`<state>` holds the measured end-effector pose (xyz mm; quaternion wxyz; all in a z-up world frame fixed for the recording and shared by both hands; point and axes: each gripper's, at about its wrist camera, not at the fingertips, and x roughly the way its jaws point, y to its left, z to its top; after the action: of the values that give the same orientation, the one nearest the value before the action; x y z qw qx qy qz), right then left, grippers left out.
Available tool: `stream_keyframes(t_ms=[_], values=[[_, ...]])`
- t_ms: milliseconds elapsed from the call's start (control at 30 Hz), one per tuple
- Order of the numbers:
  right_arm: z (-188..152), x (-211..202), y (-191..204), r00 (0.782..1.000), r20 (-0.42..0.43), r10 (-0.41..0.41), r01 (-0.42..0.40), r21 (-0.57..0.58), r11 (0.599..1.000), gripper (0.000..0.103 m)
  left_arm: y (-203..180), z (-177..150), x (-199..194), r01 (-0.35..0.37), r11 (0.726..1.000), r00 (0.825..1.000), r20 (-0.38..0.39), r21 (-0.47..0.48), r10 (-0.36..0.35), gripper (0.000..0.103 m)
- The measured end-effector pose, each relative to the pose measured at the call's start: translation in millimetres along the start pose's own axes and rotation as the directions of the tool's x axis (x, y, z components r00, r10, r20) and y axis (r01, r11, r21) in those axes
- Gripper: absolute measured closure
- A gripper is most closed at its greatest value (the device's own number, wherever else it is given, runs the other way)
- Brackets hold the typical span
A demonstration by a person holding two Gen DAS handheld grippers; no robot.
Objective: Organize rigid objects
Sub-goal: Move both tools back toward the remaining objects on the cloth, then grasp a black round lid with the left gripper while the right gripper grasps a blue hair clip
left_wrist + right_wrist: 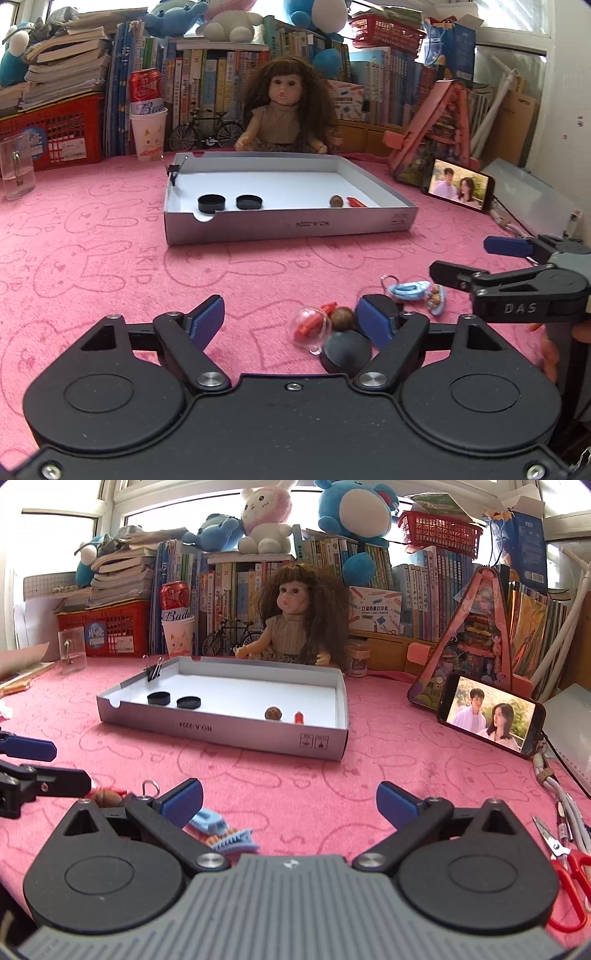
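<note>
A shallow grey box (288,223) (221,733) lies on the pink cloth and holds two black caps (211,203) (249,202), a brown nut (336,201) and a small red piece (355,202). My left gripper (291,325) is open. Near its right finger lie a clear ball with a red piece (310,325), a brown nut (341,317), a black dome (345,352) and blue keychain charms (413,290). My right gripper (290,801) is open and empty; it also shows in the left wrist view (461,262). The blue charms (221,830) lie by its left finger.
A doll (284,110) sits behind the box. A phone (461,184) plays video at the right. Red scissors (565,871) and a cable lie at the far right. A clear jug (16,170), a cup with a can (147,125), books and plush toys line the back.
</note>
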<state>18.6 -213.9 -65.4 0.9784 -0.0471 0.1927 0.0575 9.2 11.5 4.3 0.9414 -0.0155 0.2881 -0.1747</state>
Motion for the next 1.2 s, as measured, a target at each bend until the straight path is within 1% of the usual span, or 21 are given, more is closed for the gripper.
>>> stream_keyframes(t_ms=[67,167,233,300,333,433,567,633,667,733,767,833,900,1000,1200], values=[[-6.4,-2.4,0.7,1.0,-0.002,-0.001,0.001,0.001,1.0,0.0,-0.9,-4.3,-4.0,0.014,1.0,1.0,-0.001,-0.005,-0.014,0.033],[-13.4,-4.4,2.3,1.0,-0.011,0.013,-0.014,-0.01,1.0,0.0,-6.2,-13.0,-10.9,0.023,1.0,1.0,0.003,0.019,-0.023,0.039],[-16.5,-5.5,3.8,0.999,-0.014,0.031,-0.032,-0.034,0.999,0.0,-10.9,-18.0,-13.7,0.029,0.999,1.0,-0.002,0.04,-0.029,0.042],[-19.3,-5.6,6.5,0.998,-0.017,0.061,-0.062,-0.077,0.995,0.001,-14.0,-23.2,-15.7,0.044,0.998,0.999,-0.016,0.042,-0.043,0.049],[-20.3,-4.9,7.6,0.997,-0.022,0.073,-0.075,-0.099,0.992,0.003,-15.2,-25.0,-15.4,0.055,0.998,0.998,-0.026,0.041,-0.054,0.053],[-20.8,-1.8,10.0,0.994,-0.042,0.102,-0.107,-0.141,0.984,0.009,-18.9,-29.5,-15.4,0.074,0.996,0.997,-0.039,0.039,-0.073,0.057],[-19.6,0.1,6.7,0.988,-0.053,0.148,-0.154,-0.134,0.979,0.013,-25.6,-29.9,-12.0,0.075,0.996,0.997,-0.032,0.054,-0.073,0.059],[-18.9,0.0,5.7,0.984,-0.059,0.169,-0.176,-0.127,0.976,0.02,-27.6,-29.6,-9.3,0.077,0.996,0.997,-0.031,0.05,-0.075,0.062],[-18.8,-0.3,6.2,0.982,-0.061,0.18,-0.186,-0.129,0.974,0.022,-28.7,-28.5,-7.5,0.074,0.996,0.997,-0.029,0.052,-0.072,0.064],[-18.9,-1.4,8.2,0.978,-0.061,0.198,-0.204,-0.141,0.969,0.03,-31.0,-27.1,-3.6,0.067,0.996,0.998,-0.025,0.061,-0.065,0.07],[-18.6,-1.7,9.2,0.977,-0.061,0.207,-0.213,-0.147,0.966,0.032,-32.0,-27.0,-2.1,0.06,0.996,0.998,-0.025,0.067,-0.059,0.073],[-17.8,-1.9,10.8,0.971,-0.065,0.228,-0.236,-0.156,0.959,0.043,-33.8,-26.6,-0.6,0.053,0.995,0.998,-0.021,0.081,-0.052,0.073],[-16.9,-1.6,11.9,0.965,-0.071,0.253,-0.262,-0.166,0.951,0.052,-34.8,-26.7,-0.1,0.051,0.995,0.999,-0.019,0.089,-0.049,0.073],[-15.5,-0.8,13.8,0.958,-0.078,0.275,-0.285,-0.175,0.943,0.06,-35.4,-27.1,0.3,0.049,0.994,0.999,-0.017,0.098,-0.048,0.073],[-16.4,-3.0,16.8,0.964,-0.069,0.255,-0.263,-0.163,0.951,0.062,-33.8,-24.9,0.2,0.049,0.995,0.999,-0.018,0.088,-0.047,0.073]])
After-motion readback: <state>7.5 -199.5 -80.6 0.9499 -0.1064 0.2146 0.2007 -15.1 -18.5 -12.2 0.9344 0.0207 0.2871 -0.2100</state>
